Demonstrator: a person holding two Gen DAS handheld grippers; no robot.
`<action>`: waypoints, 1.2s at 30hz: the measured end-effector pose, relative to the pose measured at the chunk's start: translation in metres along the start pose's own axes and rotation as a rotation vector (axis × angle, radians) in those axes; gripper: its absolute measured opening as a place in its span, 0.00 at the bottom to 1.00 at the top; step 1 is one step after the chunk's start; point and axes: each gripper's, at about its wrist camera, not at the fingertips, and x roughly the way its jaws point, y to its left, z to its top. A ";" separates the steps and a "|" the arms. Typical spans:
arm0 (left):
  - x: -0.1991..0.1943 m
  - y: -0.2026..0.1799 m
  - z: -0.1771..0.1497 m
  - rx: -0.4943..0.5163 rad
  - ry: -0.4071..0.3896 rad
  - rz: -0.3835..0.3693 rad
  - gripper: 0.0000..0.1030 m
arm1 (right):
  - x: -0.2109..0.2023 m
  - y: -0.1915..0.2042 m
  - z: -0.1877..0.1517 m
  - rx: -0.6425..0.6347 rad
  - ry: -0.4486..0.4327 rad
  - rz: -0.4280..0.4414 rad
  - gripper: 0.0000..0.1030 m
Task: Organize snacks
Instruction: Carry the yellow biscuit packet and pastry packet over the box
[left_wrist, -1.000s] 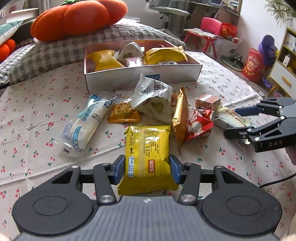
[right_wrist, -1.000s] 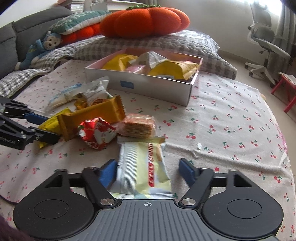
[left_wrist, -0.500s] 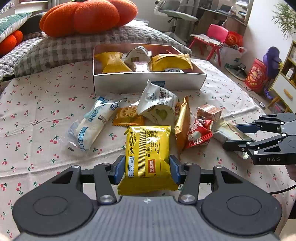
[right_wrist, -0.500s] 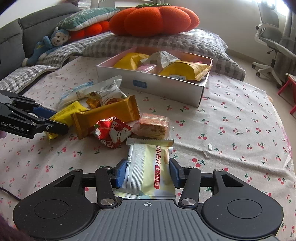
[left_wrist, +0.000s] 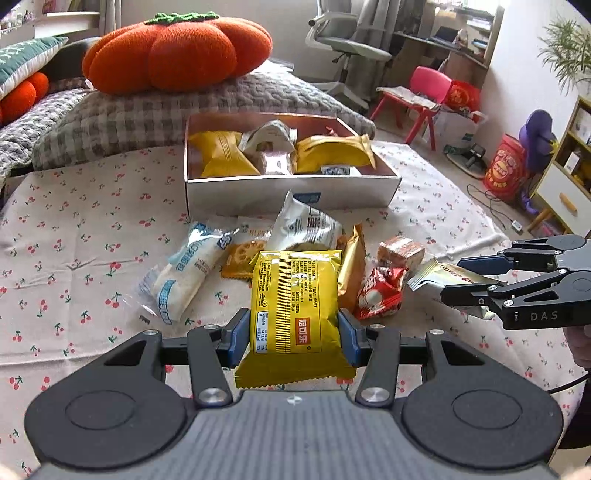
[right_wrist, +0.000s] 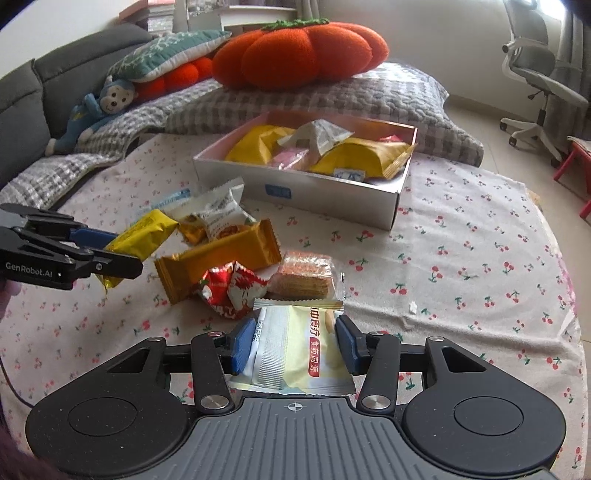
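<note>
My left gripper (left_wrist: 293, 339) is shut on a yellow snack packet (left_wrist: 293, 306) and holds it above the cherry-print cloth; it also shows in the right wrist view (right_wrist: 142, 234). My right gripper (right_wrist: 293, 347) is shut on a pale cream snack packet (right_wrist: 295, 347), lifted off the cloth; it also shows in the left wrist view (left_wrist: 439, 275). A white box (left_wrist: 291, 190) with several snacks in it stands behind the pile. Loose snacks lie between: a white-blue packet (left_wrist: 184, 273), a gold bar (right_wrist: 218, 260), a red packet (right_wrist: 231, 290) and a clear cracker pack (right_wrist: 303, 275).
Grey checked cushions (left_wrist: 140, 114) and an orange pumpkin pillow (left_wrist: 177, 51) lie behind the box. A stuffed monkey (right_wrist: 99, 110) sits at the left. The cloth's edge (right_wrist: 561, 258) drops off to the floor on the right, where an office chair (right_wrist: 535, 74) stands.
My right gripper closed on the cream packet and lifted it. My left gripper rose with the yellow packet and moved toward the box.
</note>
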 end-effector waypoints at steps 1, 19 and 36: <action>-0.001 0.000 0.001 -0.002 -0.004 0.000 0.45 | -0.002 0.000 0.002 0.003 -0.007 0.000 0.45; 0.001 -0.010 0.014 -0.007 -0.009 -0.002 0.45 | 0.010 -0.006 -0.004 0.014 0.130 -0.004 0.66; -0.004 -0.011 0.016 -0.005 -0.022 0.000 0.45 | 0.006 0.004 -0.005 -0.032 0.140 -0.045 0.45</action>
